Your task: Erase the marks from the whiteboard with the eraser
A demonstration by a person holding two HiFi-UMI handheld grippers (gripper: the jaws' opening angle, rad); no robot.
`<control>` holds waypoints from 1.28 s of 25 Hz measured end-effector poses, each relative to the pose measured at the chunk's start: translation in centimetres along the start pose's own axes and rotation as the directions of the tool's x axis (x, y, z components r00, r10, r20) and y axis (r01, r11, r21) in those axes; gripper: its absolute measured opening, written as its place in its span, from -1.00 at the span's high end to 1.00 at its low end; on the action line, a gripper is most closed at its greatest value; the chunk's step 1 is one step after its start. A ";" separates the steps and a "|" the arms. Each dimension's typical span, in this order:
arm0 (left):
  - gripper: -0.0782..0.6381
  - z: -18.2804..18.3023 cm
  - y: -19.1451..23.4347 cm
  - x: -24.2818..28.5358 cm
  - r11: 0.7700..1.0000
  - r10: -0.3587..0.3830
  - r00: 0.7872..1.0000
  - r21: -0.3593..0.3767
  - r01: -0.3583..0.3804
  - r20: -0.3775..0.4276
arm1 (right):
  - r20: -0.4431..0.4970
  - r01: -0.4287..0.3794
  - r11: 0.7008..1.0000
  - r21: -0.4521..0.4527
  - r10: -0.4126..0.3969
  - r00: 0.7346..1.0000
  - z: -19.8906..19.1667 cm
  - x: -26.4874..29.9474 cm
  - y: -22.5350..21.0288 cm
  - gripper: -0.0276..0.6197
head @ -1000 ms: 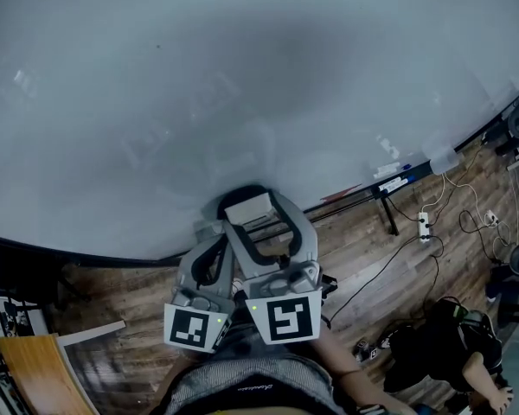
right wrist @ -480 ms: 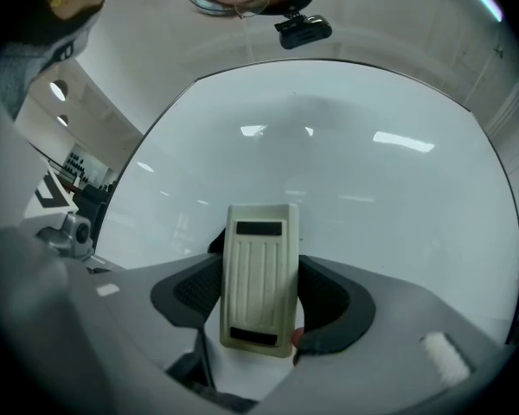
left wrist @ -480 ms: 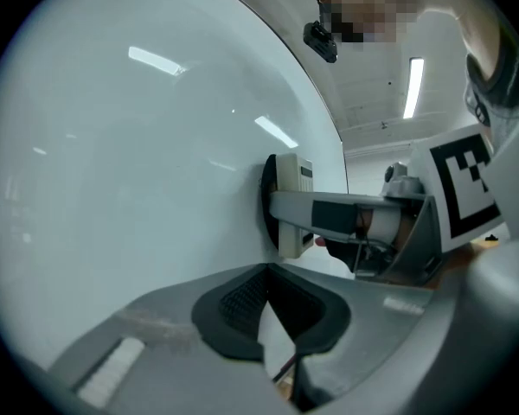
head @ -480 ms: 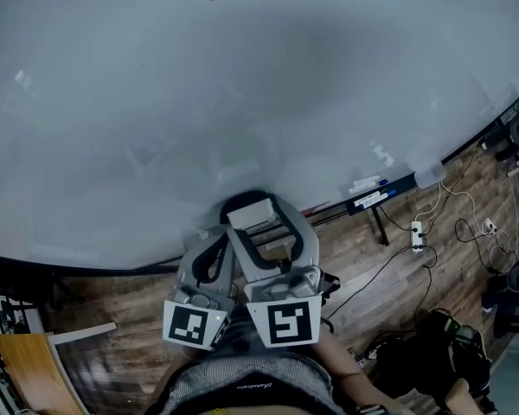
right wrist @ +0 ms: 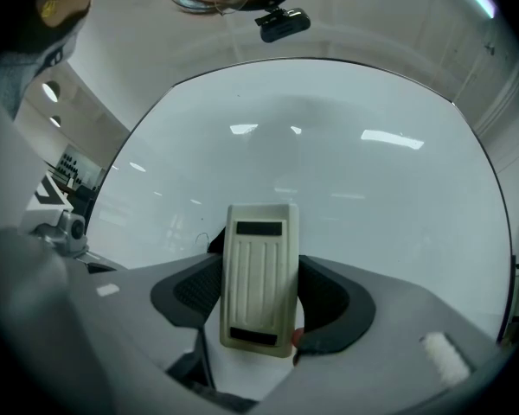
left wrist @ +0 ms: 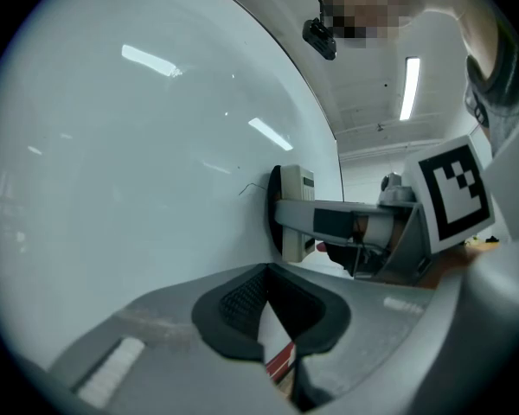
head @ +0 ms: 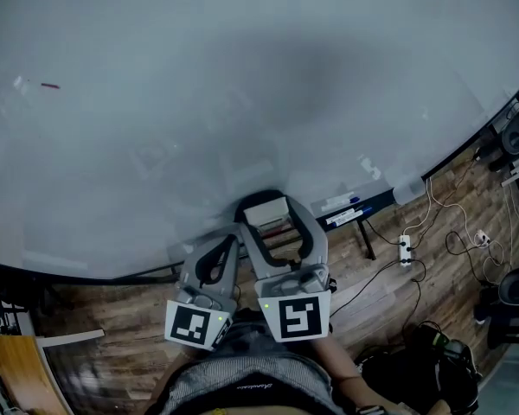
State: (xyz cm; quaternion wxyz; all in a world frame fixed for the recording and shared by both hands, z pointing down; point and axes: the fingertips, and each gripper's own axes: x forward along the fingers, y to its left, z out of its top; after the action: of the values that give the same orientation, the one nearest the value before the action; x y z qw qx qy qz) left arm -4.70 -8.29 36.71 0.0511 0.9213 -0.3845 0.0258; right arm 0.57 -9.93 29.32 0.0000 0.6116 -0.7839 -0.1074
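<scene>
Head view, whiteboard: the large pale grey whiteboard [head: 242,76] filled the upper part, its lower edge curving above a brown wooden plank floor [head: 121,305].
Head view, red mark: one short red stroke [head: 49,85] sat far to the left on the board, well apart from both tools.
Head view, right tool: the right tool [head: 268,204] reached to the board's lower edge, its grey fingers spread around the cream ribbed plastic eraser [head: 261,216].
Head view, left tool: the left tool [head: 230,237] lay just beside the right one, its fingers drawn in to a narrow point.
Head view, tray: a dark pen tray [head: 368,204] ran along the board's edge to the right of the tools; the pens on it were too small to count.
Head view, floor: a white power strip [head: 405,249] with trailing cables lay on the planks below the tray.

Left gripper view, jaws: the black pads met at their tips with nothing between them. A white and red sliver showed through the slit behind the tips, and I could not tell what it was.
Left gripper view, eraser: to the right, the eraser stood in the right tool with its dark felt face against the whiteboard.
Left gripper view, dark mark: a thin dark squiggle [left wrist: 246,188] lay on the board just left of the eraser.

Right gripper view, jaws: the black pads pressed on the eraser's two long sides, open only to its width.
Right gripper view, eraser: it stood upright, with its ribbed back and two dark slots toward the camera and the whiteboard beyond.
Right gripper view, dark mark: the thin squiggle showed just left of the eraser's upper half.
</scene>
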 end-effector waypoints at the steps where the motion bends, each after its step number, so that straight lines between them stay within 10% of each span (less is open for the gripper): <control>1: 0.77 0.1 -0.5 0.4 1.000 0.002 1.000 -0.002 -0.002 0.003 | 0.003 -0.001 1.000 -0.003 0.001 1.000 0.0 -0.2 -0.7 0.09; 15: 0.77 -0.4 -5.8 6.0 0.999 0.030 1.000 0.019 -0.030 -0.005 | -0.026 0.054 0.999 -0.005 -0.054 0.998 -1.8 -2.2 -13.2 0.09; 32: 0.77 -1.0 -3.9 4.5 0.999 0.033 0.999 -0.024 -0.033 -0.010 | -0.068 0.127 0.992 -0.023 -0.128 0.989 -2.6 -2.6 -13.6 0.09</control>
State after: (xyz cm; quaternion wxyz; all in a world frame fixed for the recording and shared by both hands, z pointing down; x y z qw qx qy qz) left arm 1.21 -8.63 37.83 0.0636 0.9140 -0.3999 0.0266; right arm 14.59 -11.00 29.87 0.0257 0.6638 -0.7417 -0.0933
